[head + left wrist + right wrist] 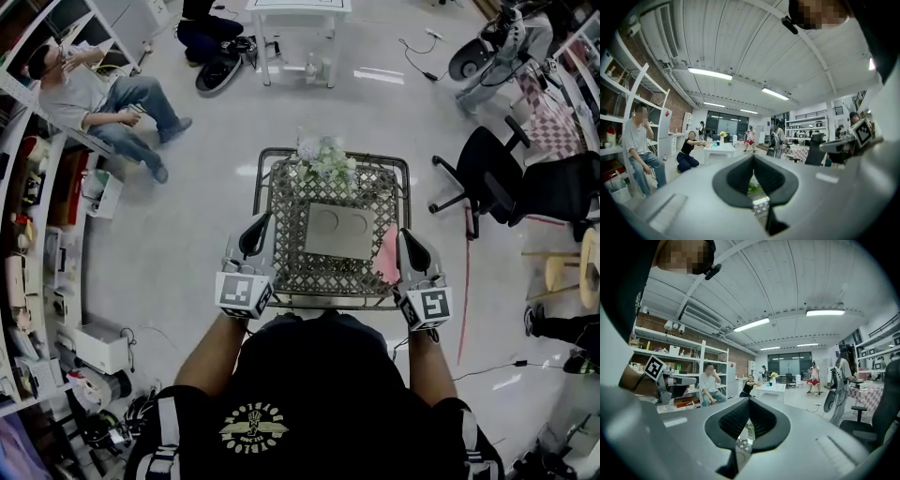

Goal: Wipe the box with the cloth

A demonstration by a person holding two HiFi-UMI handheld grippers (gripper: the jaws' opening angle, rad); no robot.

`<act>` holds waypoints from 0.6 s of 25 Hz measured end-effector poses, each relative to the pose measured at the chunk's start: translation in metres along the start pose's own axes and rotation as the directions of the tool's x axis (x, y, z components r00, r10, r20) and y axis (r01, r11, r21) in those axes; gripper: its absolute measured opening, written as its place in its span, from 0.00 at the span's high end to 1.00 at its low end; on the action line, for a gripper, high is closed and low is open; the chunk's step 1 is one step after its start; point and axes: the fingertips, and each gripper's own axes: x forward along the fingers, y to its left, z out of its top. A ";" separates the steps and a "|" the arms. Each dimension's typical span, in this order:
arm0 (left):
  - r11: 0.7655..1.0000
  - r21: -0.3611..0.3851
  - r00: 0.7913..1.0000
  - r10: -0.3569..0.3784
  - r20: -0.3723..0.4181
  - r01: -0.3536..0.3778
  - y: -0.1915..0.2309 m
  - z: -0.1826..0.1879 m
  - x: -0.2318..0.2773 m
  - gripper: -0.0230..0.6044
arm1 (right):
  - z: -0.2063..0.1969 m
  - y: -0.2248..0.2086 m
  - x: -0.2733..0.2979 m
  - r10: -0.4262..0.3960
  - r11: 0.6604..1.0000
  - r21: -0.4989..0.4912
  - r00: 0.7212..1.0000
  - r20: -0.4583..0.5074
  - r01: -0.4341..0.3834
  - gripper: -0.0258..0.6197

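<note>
Closest to me is the wearer's black shirt [323, 394], filling the bottom of the head view, with both forearms reaching forward from it. Past the shirt stands the lattice-topped counter [281, 277], and the box [339, 231] lies flat near its middle, a pale grey slab with two round marks on its top.

Left of the box, at the counter's near left edge, the left gripper [258, 230] hovers pointing roughly level. In the left gripper view its jaws [753, 161] are clenched tip to tip with nothing caught in them; I only make out some greenery and the lattice through the slit below the tips.

Right of the box, the right gripper [410, 246] sits at the near right edge, and in its own view [749, 401] the jaws are likewise pressed together on nothing.

The pink cloth [386, 255] lies crumpled on the counter between the box's right side and the right gripper, just beside that gripper. I cannot tell whether it touches the box.

Beyond the box, at the counter's far edge, stands a bunch of pale flowers [323, 157]. Well right of the box, on the floor, is a black office chair [483, 173]; far left of the box, a seated person [103, 98] leans by the shelving [42, 234].
</note>
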 end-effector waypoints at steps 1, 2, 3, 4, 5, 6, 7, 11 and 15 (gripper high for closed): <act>1.000 -0.001 1.000 0.002 -0.003 -0.002 0.000 0.000 0.000 0.96 | 0.000 0.000 0.001 0.001 1.000 0.007 1.000 -0.001 -0.001 0.95; 1.000 -0.002 1.000 0.005 -0.004 -0.005 -0.001 0.000 0.000 0.96 | 0.000 0.000 0.001 0.002 1.000 0.011 1.000 -0.005 -0.002 0.95; 1.000 -0.002 1.000 0.007 -0.006 -0.007 -0.001 0.000 -0.001 0.96 | -0.001 0.000 0.001 0.002 1.000 0.012 1.000 -0.010 -0.002 0.95; 1.000 0.001 1.000 0.009 -0.005 -0.009 0.000 0.000 -0.001 0.96 | -0.001 -0.001 0.002 0.003 1.000 0.011 1.000 -0.012 -0.003 0.95; 1.000 0.006 1.000 0.011 -0.003 -0.011 0.000 0.000 -0.001 0.96 | -0.001 -0.001 0.002 0.006 1.000 0.007 1.000 -0.011 -0.006 0.95; 1.000 0.010 1.000 0.013 -0.001 -0.013 0.001 -0.001 -0.001 0.96 | -0.001 -0.001 0.002 0.010 1.000 0.003 1.000 -0.006 -0.010 0.95; 1.000 0.014 1.000 0.016 0.002 -0.016 0.001 -0.001 -0.002 0.96 | 0.000 -0.001 0.003 0.013 1.000 0.002 1.000 -0.003 -0.013 0.95; 1.000 0.016 1.000 0.021 0.006 -0.021 0.004 -0.001 -0.003 0.96 | 0.001 0.001 0.004 0.015 1.000 0.009 1.000 -0.001 -0.015 0.95; 1.000 0.018 1.000 0.024 0.011 -0.024 0.008 0.000 -0.005 0.96 | 0.002 0.004 0.005 0.014 1.000 0.012 1.000 -0.008 -0.014 0.95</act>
